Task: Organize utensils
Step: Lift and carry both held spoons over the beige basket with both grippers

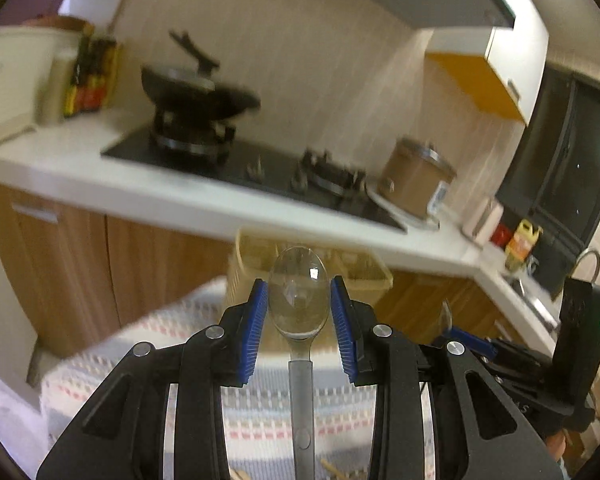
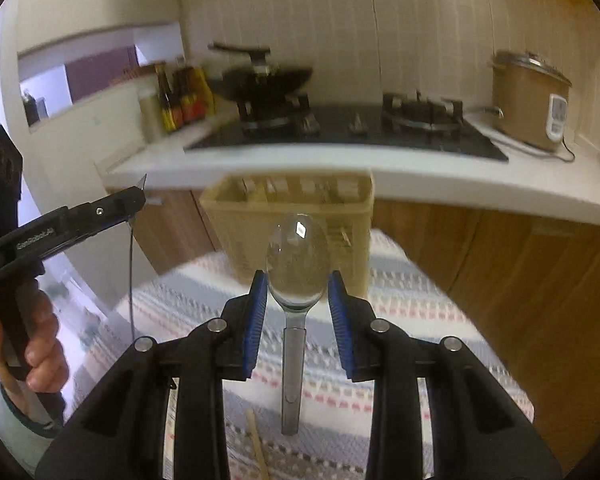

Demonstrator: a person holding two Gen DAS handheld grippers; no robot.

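My left gripper (image 1: pixel 299 296) is shut on the bowl of a clear plastic spoon (image 1: pixel 299 300), handle hanging toward me. My right gripper (image 2: pixel 297 286) is likewise shut on a second clear spoon (image 2: pixel 296 268). Both are held up above a striped cloth (image 2: pixel 400 320). A beige slotted utensil basket (image 2: pixel 292 216) stands on the cloth just beyond both spoons; it also shows in the left wrist view (image 1: pixel 364 276). The left gripper also shows at the left of the right wrist view (image 2: pixel 136 196), held in a hand.
A white counter (image 2: pixel 420 176) with a black gas hob (image 2: pixel 340 128), a wok (image 2: pixel 268 76), sauce bottles (image 2: pixel 180 96) and a brown rice cooker (image 2: pixel 528 100) lies behind. Wooden sticks (image 2: pixel 258 444) lie on the cloth near me. Wood cabinet doors (image 1: pixel 80 264) stand below the counter.
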